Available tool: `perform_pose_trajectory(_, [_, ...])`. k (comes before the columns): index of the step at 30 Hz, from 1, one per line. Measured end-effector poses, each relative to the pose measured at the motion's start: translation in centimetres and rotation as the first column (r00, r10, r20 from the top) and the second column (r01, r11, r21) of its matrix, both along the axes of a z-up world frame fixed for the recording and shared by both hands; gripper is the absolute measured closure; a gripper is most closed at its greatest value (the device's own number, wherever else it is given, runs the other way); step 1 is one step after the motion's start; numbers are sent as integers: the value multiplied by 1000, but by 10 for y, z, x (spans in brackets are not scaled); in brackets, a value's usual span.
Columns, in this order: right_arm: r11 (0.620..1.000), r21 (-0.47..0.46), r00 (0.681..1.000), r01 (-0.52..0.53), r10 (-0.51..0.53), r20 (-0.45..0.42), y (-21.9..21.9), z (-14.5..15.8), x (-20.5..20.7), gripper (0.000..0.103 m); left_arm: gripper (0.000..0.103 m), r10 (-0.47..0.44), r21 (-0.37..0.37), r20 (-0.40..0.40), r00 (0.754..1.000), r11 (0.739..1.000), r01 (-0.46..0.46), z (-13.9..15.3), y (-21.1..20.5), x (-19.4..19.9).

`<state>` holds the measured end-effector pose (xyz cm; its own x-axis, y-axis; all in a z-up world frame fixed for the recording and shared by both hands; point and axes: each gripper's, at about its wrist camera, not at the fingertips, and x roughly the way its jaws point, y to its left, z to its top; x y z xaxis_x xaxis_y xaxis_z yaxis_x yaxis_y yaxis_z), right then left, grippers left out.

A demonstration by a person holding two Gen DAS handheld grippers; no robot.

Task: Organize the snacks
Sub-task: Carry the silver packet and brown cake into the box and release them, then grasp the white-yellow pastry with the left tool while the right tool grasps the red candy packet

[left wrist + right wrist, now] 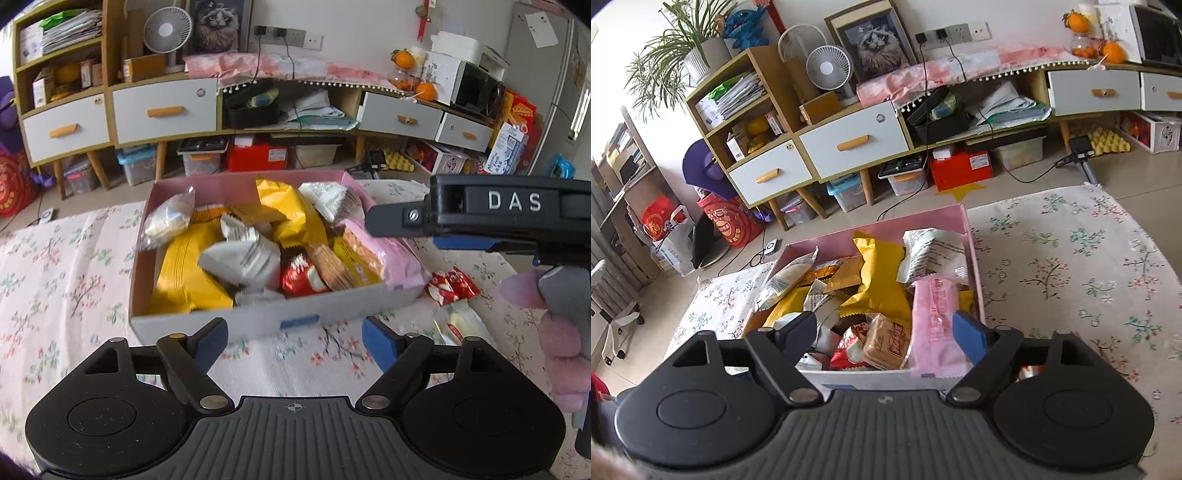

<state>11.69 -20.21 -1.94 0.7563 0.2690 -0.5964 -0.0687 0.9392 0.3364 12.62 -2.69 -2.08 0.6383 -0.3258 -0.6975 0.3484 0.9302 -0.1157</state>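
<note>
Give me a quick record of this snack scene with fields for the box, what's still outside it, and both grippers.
box: pink box on floral cloth, full of packets
top of pile: yellow packet, pink packet, white packet
outside box: red packet and a pale packet, on the cloth to its right
left gripper: open, empty, before the box
right gripper: open, empty, over the box's near end

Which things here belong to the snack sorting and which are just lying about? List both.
Part of the job:
snack box
pink packet draped over the box's right wall
red packet out on the cloth
clear packet beside it
left gripper, jaws open, empty

Lying about:
desk fan
cat picture
oranges
red box
</note>
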Motion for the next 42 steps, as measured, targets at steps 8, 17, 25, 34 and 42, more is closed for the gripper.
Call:
perform_pose_trajectory(8, [999,-51,1000,6,-7,-15,-11,-3,-13,10,8,110,10,-65,992,994,-110,-5,-4,-28])
perform_pose_trajectory(17, [992,-126,998,23,-29,-47,-28,-11,-30,4,5,90,51,-79,993,995,-86,-17,-32,-46])
perform_pose_trajectory(25, [986,-162,998,26,-34,-48,-63,-26,-33,3,5,25,46,-33,999,999,-23,-26,-66,-55])
perform_pose_trajectory(34, [994,-103,998,39,-43,-40,-113,-44,-34,4,5,-18,-30,-38,999,999,17,-39,-119,-49])
perform_pose_trajectory(42, [999,-10,998,54,-54,-31,-137,-46,-27,6,8,23,-53,-43,999,998,-25,-48,-155,-39])
